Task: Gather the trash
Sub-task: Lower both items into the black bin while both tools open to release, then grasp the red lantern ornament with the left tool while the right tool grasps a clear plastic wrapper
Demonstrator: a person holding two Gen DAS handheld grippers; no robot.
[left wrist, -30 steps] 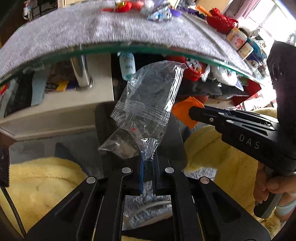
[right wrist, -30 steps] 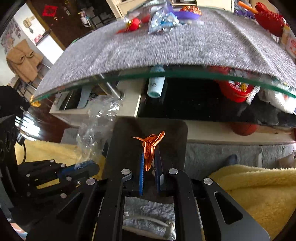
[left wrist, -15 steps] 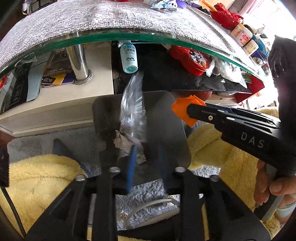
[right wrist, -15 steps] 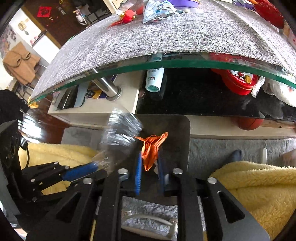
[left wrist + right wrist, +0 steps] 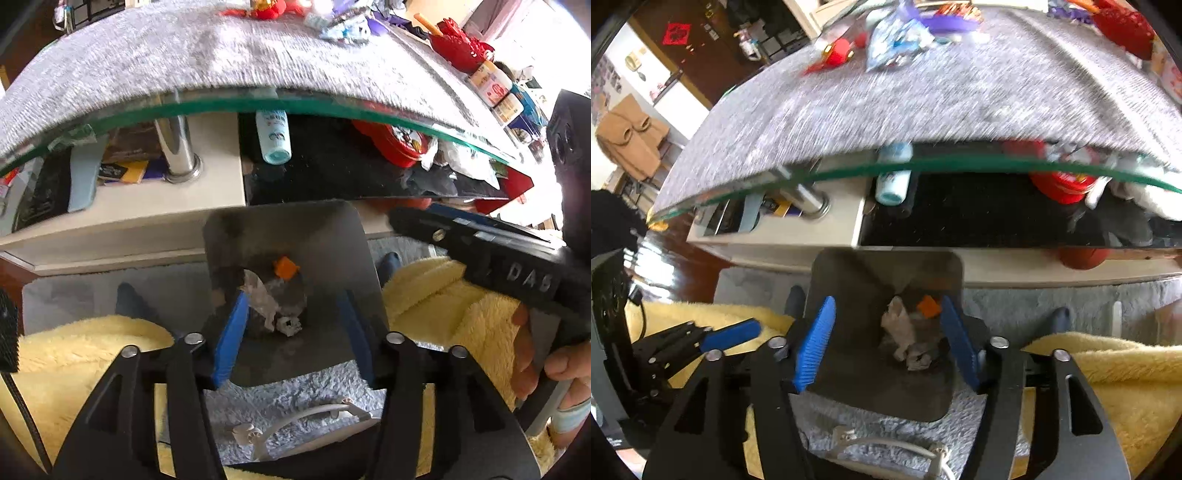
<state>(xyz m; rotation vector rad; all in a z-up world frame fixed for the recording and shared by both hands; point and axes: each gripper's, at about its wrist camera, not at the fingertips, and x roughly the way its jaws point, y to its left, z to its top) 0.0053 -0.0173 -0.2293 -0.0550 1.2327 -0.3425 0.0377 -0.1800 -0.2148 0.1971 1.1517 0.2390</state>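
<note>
A dark metal bin (image 5: pixel 332 236) stands on the floor below the glass table; it also shows in the right wrist view (image 5: pixel 849 280). Inside lie a clear plastic bag (image 5: pixel 260 295) and an orange paper scrap (image 5: pixel 285 267), seen again in the right wrist view as the bag (image 5: pixel 899 325) and the scrap (image 5: pixel 929 305). My left gripper (image 5: pixel 290 328) is open and empty above the bin. My right gripper (image 5: pixel 886 332) is open and empty above it too. More wrappers (image 5: pixel 897 40) lie on the table's grey cloth (image 5: pixel 886 103).
The glass table edge (image 5: pixel 295 107) overhangs a lower shelf with a blue bottle (image 5: pixel 275 140), a red tin (image 5: pixel 395 142) and a chrome leg (image 5: pixel 177 151). Yellow fleece (image 5: pixel 74 354) flanks the bin. A white cable (image 5: pixel 306 413) lies on the grey rug.
Both grippers opened. The plastic bag left my left gripper and the orange scrap left my right gripper; both dropped into the bin.
</note>
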